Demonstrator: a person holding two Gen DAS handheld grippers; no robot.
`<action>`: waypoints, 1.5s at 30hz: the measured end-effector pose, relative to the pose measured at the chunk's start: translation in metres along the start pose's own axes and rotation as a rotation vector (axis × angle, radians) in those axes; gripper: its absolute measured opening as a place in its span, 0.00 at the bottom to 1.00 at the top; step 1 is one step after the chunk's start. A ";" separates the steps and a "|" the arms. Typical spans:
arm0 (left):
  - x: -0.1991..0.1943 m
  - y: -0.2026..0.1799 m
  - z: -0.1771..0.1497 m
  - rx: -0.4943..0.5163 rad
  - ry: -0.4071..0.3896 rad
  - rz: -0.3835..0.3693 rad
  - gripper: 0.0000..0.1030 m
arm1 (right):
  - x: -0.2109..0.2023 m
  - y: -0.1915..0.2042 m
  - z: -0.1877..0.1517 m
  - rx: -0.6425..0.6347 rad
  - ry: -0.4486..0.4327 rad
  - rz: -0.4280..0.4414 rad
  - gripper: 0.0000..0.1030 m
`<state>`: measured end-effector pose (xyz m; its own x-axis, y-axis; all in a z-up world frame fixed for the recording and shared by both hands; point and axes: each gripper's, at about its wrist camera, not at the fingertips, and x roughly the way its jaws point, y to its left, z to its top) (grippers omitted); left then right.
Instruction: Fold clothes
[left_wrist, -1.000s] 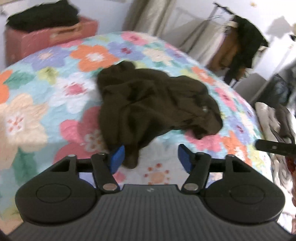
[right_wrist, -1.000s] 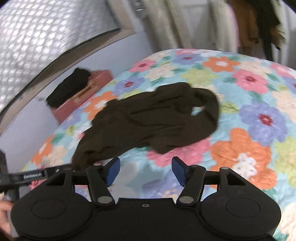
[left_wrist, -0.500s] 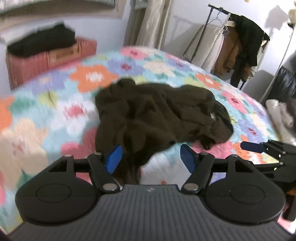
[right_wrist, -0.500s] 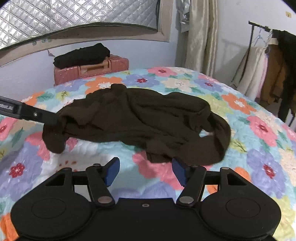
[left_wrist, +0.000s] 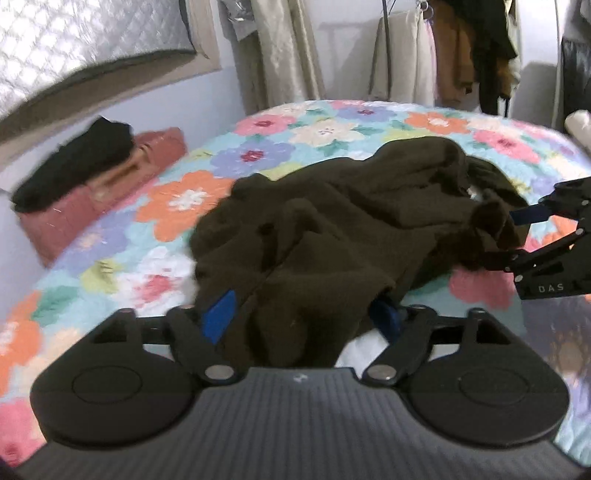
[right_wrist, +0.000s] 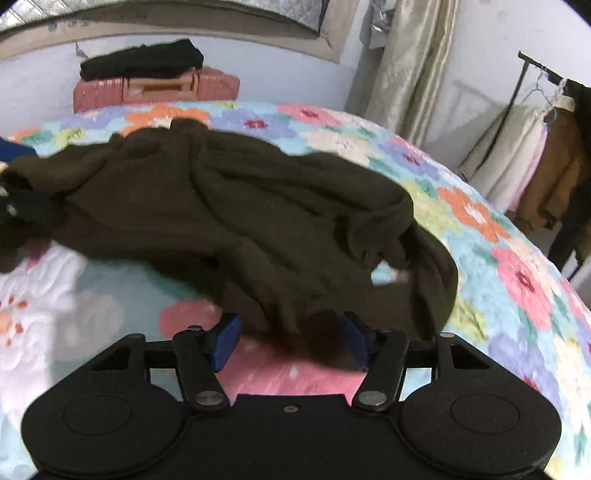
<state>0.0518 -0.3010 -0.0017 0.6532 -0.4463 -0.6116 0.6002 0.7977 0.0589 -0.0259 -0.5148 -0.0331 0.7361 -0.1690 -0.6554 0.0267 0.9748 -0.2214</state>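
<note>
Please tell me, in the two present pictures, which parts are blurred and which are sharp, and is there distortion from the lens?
Left wrist view: the left gripper is sharp, while the crumpled dark brown garment and the flowered quilt are smeared. Right wrist view: the right gripper is crisp, but the quilt near it is smeared; the pink ribbed suitcase is clearer. Both views: the fisheye lens bows the bed into a dome.

Both hand-held grippers — left (left_wrist: 303, 314), right (right_wrist: 290, 338) — now astride the garment's (left_wrist: 351, 221) edges
</note>
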 end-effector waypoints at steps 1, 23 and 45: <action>0.006 0.003 0.000 -0.024 0.013 -0.010 0.83 | 0.002 -0.003 0.002 -0.006 -0.014 0.014 0.63; -0.052 0.060 -0.033 -0.488 -0.017 -0.195 0.09 | -0.039 -0.167 -0.014 0.427 -0.051 -0.300 0.25; -0.053 0.118 -0.042 -0.546 -0.059 -0.069 0.13 | 0.019 -0.053 -0.016 0.542 0.001 0.183 0.65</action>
<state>0.0681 -0.1661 0.0046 0.6550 -0.5146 -0.5534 0.3261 0.8531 -0.4073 -0.0243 -0.5720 -0.0451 0.7606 0.0099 -0.6491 0.2422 0.9233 0.2980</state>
